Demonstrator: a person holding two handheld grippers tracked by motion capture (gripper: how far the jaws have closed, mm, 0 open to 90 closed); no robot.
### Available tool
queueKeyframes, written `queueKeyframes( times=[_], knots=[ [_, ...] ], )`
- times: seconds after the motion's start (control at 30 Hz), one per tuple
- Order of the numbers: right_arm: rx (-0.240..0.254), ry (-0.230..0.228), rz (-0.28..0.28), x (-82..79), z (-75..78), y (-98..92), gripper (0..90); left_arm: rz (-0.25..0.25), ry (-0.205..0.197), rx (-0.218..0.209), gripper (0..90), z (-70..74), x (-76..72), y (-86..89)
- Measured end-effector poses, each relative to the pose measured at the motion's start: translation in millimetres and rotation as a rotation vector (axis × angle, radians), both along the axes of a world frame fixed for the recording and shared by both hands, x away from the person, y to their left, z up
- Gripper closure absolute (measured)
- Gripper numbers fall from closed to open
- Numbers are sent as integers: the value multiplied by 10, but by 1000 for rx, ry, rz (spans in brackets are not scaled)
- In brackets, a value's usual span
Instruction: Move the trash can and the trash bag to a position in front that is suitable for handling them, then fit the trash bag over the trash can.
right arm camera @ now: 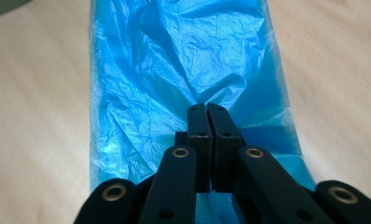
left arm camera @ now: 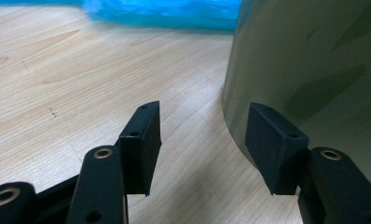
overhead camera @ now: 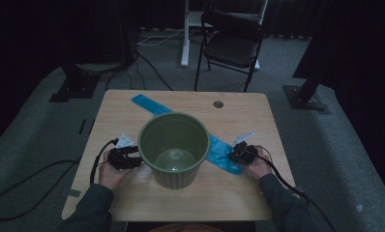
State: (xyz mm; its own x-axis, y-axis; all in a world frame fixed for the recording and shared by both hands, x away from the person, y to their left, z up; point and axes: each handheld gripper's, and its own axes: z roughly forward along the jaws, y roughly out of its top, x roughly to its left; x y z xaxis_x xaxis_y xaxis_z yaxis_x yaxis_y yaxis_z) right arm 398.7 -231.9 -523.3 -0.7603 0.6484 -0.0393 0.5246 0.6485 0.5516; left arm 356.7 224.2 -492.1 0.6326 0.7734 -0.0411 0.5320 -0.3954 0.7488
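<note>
A green plastic bin [overhead camera: 173,150] stands upright on the wooden table [overhead camera: 132,203]; its inside looks bare. A long blue plastic bag [overhead camera: 149,105] lies flat across the table, running under the bin from back left to front right. My left gripper [overhead camera: 130,157] rests at the bin's left side. Its jaws stand open, with the bin wall [left arm camera: 314,70] just beyond the right-hand pad [left arm camera: 274,144] and nothing between them. My right gripper [overhead camera: 236,153] is at the bag's near end. It is shut [right arm camera: 207,109] on the blue bag [right arm camera: 174,60], whose creases gather at the tips.
A round cable hole [overhead camera: 218,104] sits in the table's far right part. A black folding chair [overhead camera: 231,41] and a white stand leg [overhead camera: 185,34] are behind the table. Cables trail over the grey carpet at the left [overhead camera: 31,179].
</note>
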Motion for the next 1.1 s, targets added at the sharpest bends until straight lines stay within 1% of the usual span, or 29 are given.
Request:
queueKeyframes(
  times=[0.03,0.07,0.13,0.17,0.2,0.23,0.27,0.4,0.5,0.53,0.6,0.63,0.7,0.8,0.87,0.9,0.93,0.97,1.03,1.07,1.1],
  knots=[
    [15,6,-4,-115,-5,-113,883,1,-3,-2,456,1,-1,-1],
    [15,6,-4,-115,-5,-113,883,1,-3,-2,456,1,-1,-1],
    [40,6,1,-277,-22,-276,875,3,-3,-6,456,2,0,-2],
    [40,6,1,-277,-22,-276,875,3,-3,-6,456,2,0,-2],
    [44,9,4,-317,-24,-317,875,3,-3,-6,456,3,1,-1],
    [49,13,2,-415,-25,-421,875,4,-2,-7,456,3,1,-3],
    [52,17,-6,-470,-25,-482,875,5,-3,-7,455,4,0,-4],
    [77,22,-11,-601,-38,-643,875,3,-6,-10,454,11,-5,-12],
    [83,27,-13,-644,-39,-694,867,2,-7,-11,454,9,2,-17],
    [89,32,-15,-659,-39,-711,774,1,-6,-11,454,8,5,-18],
    [105,34,-16,-654,-21,-705,626,1,-7,-11,454,10,8,-21],
    [121,26,-19,-648,1,-694,577,0,-7,-13,454,10,10,-21],
    [143,-13,-23,-629,80,-652,514,0,-8,-11,454,10,12,-23],
    [179,-35,-15,-583,194,-549,473,-1,-8,-14,453,11,17,-27],
    [180,-36,-4,-542,244,-449,458,-2,-11,-13,452,14,19,-32],
    [180,-36,-4,-542,244,-449,458,-2,-11,-13,452,14,19,-32],
    [179,-47,2,-515,271,-363,444,-3,-13,-12,452,16,21,-35],
    [180,-54,25,-468,297,-205,423,-2,-14,-12,451,16,21,-35],
    [172,-52,51,-422,303,-46,408,0,-14,-12,450,18,18,-29],
    [166,-54,61,-404,300,9,406,1,-16,-11,450,20,18,-24],
    [166,-54,61,-404,300,9,406,1,-16,-11,448,20,18,-24]
  ],
)
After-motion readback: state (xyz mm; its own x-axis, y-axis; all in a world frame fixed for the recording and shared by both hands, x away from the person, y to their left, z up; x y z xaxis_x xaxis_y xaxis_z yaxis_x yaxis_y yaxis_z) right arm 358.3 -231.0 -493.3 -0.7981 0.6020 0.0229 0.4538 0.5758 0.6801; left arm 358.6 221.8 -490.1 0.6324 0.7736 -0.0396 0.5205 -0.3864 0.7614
